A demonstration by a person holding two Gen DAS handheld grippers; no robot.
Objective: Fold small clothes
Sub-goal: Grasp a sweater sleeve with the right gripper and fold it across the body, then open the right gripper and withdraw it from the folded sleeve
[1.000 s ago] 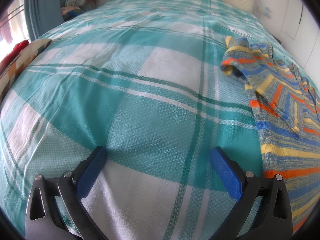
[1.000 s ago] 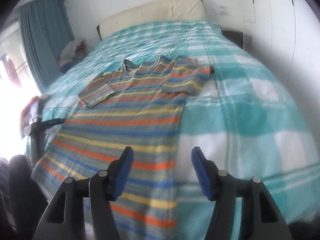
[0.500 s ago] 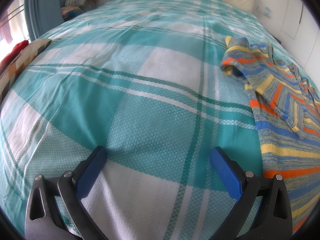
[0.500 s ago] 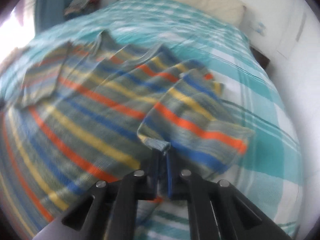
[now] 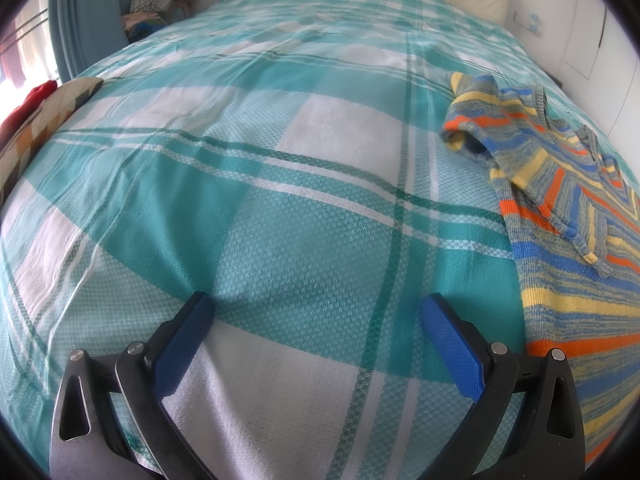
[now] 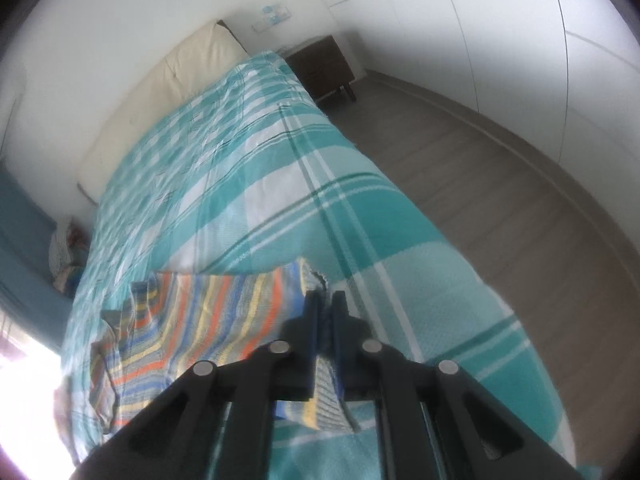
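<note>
A small striped knit sweater (image 5: 560, 216) in blue, orange and yellow lies on the teal plaid bedspread (image 5: 280, 200), at the right in the left wrist view. My left gripper (image 5: 316, 320) hangs open over bare bedspread, to the left of the sweater, holding nothing. In the right wrist view my right gripper (image 6: 325, 300) is shut on an edge of the sweater (image 6: 208, 320), whose cloth is pinched between the blue pads and stretches away to the left. The view is rolled and blurred.
A cream headboard (image 6: 160, 92) stands at the bed's far end. A dark bedside table (image 6: 324, 68) and bare wooden floor (image 6: 500, 200) lie beside the bed. A pile of clothes (image 5: 160, 4) and a blue curtain (image 5: 88, 12) are at the far left; a patterned cushion (image 5: 44, 120) rests at the left edge.
My right gripper shut on the sweater's edge, then swung far sideways and rolled, dragging the cloth with it. The left gripper stayed put and open.
</note>
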